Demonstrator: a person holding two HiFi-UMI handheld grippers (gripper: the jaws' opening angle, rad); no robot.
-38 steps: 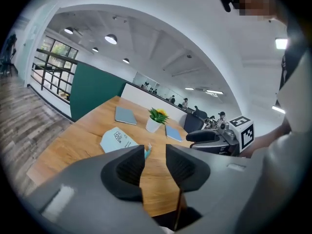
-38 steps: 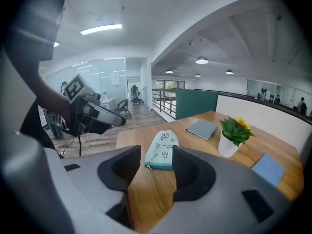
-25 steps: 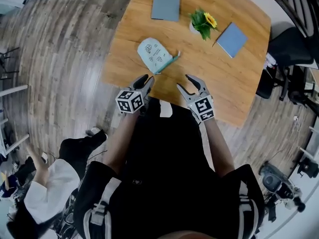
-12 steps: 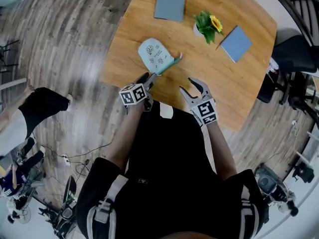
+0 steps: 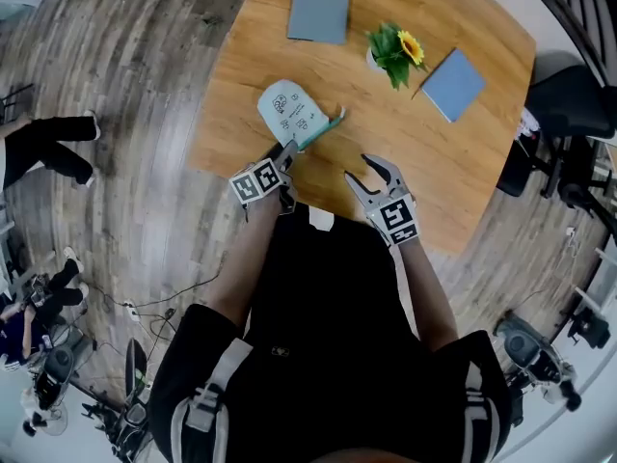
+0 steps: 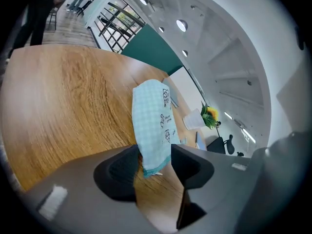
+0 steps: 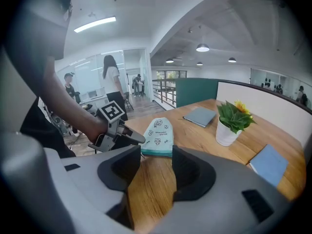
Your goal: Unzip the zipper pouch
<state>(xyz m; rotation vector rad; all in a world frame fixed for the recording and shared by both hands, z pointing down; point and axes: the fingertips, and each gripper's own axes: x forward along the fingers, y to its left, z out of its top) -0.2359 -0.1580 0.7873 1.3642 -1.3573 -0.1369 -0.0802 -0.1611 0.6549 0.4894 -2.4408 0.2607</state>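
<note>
Potted sunflower (image 5: 390,51) & 2 grey notebooks (image 5: 320,10) sit farther back on worktop (image 5: 434,162), well apart from pouch (image 5: 289,114). Pouch lies flat nr left edge, long axis running away from person: rounded end far, teal zip edge near. L hand-held gripper (image 5: 286,150): jaws just been opening, now wide, pouch's near corner between them, unpinched. R hand-held gripper (image 5: 362,170) open, empty.

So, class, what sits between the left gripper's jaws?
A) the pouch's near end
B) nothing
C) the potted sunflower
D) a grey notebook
A: the pouch has its near end between the jaws of the left gripper, which have just been opening and stand apart.
</note>
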